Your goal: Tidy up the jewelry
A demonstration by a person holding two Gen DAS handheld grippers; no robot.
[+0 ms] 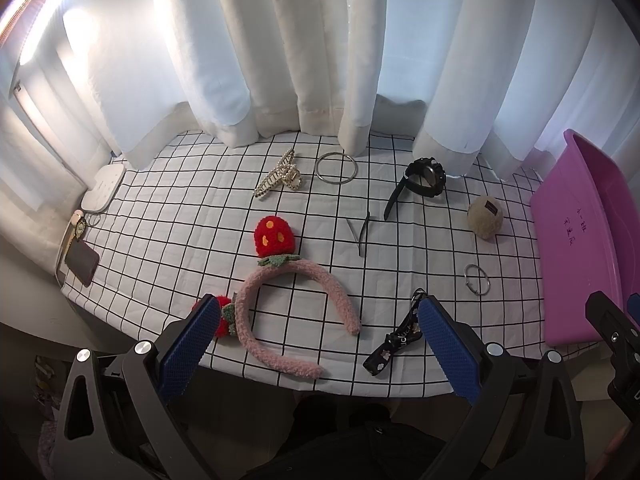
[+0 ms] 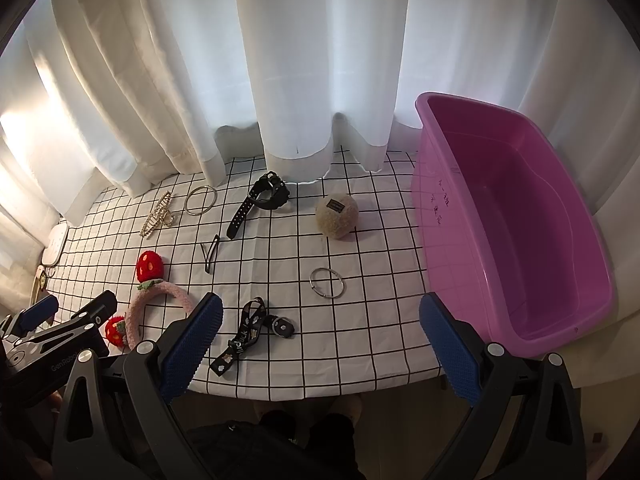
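Observation:
A pink fuzzy headband with red strawberries lies at the table's near edge, just ahead of my open, empty left gripper. A black printed strap lies ahead of my open, empty right gripper. Further back lie a small silver ring, a beige plush ball, a black watch, a dark hair clip, a large silver bangle and a rhinestone claw clip. A purple tub stands empty at the right.
The checked tablecloth covers the table. White curtains hang along its back edge. A phone, a white pad and a small clock sit off the table's left side.

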